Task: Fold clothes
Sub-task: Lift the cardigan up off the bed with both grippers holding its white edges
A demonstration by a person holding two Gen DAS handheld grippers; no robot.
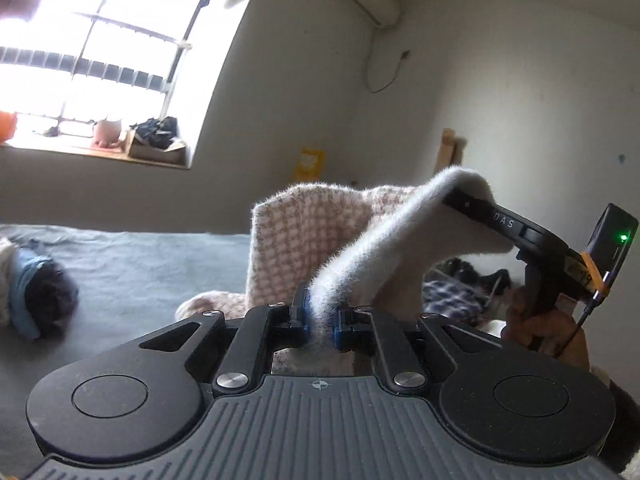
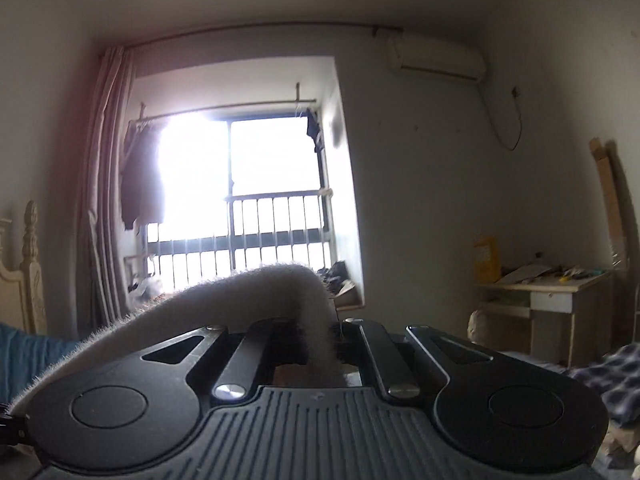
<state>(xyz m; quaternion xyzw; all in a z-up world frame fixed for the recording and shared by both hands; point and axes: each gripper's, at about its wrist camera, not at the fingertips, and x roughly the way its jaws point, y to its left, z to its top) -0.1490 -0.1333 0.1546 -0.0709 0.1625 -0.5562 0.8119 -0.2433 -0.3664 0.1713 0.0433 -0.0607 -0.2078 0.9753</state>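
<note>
Sweater (image 1: 312, 240) above bed (image 1: 132, 272), between left tongs (image 1: 319, 318) and right tongs (image 1: 452, 200)

The left tongs (image 1: 320, 316) are pointing roughly level, jaws clamping fuzzy fabric (image 1: 344, 268). The right tongs (image 1: 452, 196) are reaching in from the right, also pinching it, a hand (image 1: 540, 324) gripping their handle below.

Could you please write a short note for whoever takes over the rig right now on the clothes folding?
Left gripper: shut on the fuzzy pink-and-white checked garment.
Right gripper: shut on the same garment, further along its pale edge.
The garment hangs lifted above the grey-blue bed sheet, stretched between both grippers.
Other clothes lie bunched at the bed's left and in a dark pile on the right.
Done: garment picked up.
Left: lay it flat and fold it; other clothes probably follow.
</note>
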